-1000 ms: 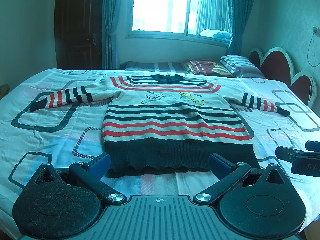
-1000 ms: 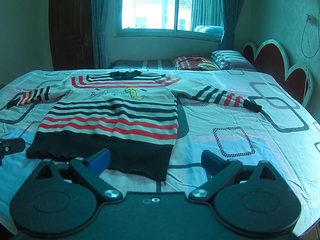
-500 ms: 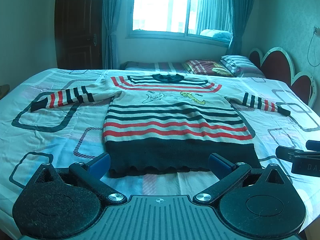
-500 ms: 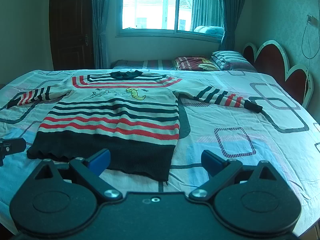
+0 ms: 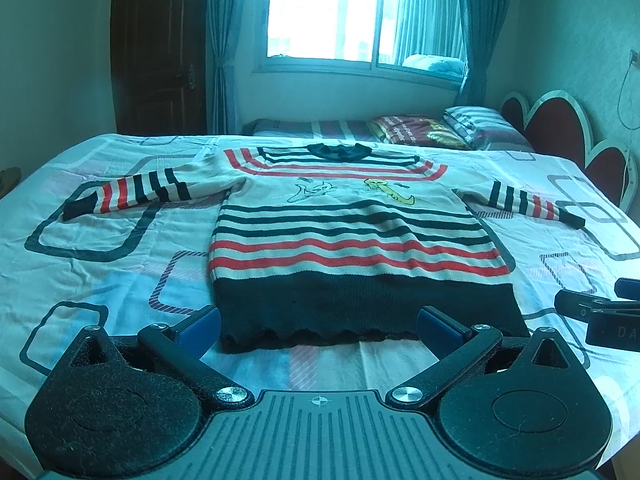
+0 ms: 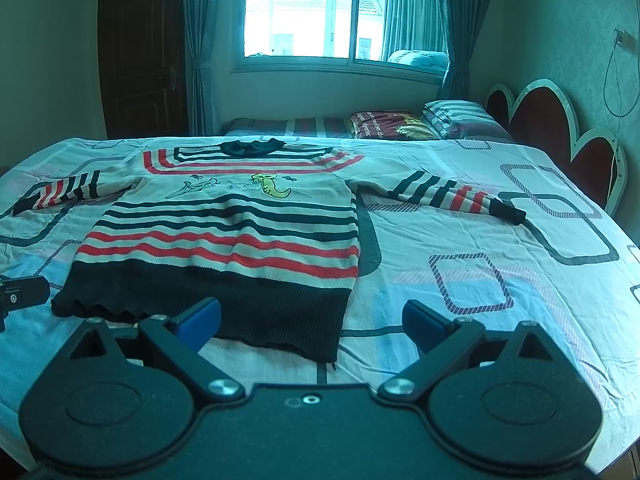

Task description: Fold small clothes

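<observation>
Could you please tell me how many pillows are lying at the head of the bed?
2 that I can make out: a dark red printed pillow beside a grey striped pillow, which sits nearer the red scalloped headboard. More may be hidden behind them.

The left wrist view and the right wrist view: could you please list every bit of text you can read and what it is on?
"DA", cut off by the frame edge: on the right gripper.
White lettering on the red pillow: too blurred to read.
Sweater: animal pictures only, no words.
</observation>
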Motion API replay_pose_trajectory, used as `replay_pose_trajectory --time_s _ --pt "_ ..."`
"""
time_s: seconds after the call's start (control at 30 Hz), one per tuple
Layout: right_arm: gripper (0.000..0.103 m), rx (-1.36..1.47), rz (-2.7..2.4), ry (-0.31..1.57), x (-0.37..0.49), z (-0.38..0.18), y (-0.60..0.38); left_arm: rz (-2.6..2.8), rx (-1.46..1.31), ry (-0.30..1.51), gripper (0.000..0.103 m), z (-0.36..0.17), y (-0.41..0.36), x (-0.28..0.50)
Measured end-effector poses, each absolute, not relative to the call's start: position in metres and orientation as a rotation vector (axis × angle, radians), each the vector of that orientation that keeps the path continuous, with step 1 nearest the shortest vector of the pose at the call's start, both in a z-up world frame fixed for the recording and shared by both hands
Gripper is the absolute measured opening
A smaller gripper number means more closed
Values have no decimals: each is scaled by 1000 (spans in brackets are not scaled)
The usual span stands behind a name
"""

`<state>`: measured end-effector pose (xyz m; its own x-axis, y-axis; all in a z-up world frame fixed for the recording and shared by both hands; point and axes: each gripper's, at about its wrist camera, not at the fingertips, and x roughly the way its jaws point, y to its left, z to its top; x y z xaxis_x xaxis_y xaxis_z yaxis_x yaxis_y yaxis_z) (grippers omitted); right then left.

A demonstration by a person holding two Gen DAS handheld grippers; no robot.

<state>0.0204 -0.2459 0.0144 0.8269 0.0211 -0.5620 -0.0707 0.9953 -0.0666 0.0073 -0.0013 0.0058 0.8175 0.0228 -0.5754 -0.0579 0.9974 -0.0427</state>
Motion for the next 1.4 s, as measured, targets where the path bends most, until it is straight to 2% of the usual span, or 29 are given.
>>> replay_pose_trajectory --time_s 0.27,0.47,0.73,0.97,1.0,1.03,1.07,1.1,1.17,1.23,1.27,1.4 --pt "98 -70 34 598 31 9 -256 15 -106 605 103 6 4 19" --pt "97 18 -29 559 65 11 -302 -27 -119 587 103 7 15 65" --pt "94 189 -170 486 160 13 -401 -23 -97 562 103 5 23 177" --pt "90 503 -248 483 263 -29 -492 -18 -76 604 103 -18 20 257" --pt "69 566 -248 484 273 -39 -502 -17 -72 616 103 -23 19 266" --pt "35 639 -241 491 282 -49 -512 -16 -70 630 103 -28 18 274" --pt "15 708 -250 515 293 -61 -520 -17 -69 643 103 -33 18 281" --pt "22 754 -277 512 299 -71 -527 -20 -65 653 103 -37 17 286" --pt "23 850 -286 483 304 -84 -536 -24 -52 669 103 -45 17 297" --pt "32 921 -286 457 307 -93 -540 -25 -41 675 103 -51 17 305" --pt "47 958 -288 463 310 -99 -541 -24 -40 680 103 -54 18 309" --pt "49 997 -293 417 323 -108 -540 -21 -50 701 103 -63 20 324"
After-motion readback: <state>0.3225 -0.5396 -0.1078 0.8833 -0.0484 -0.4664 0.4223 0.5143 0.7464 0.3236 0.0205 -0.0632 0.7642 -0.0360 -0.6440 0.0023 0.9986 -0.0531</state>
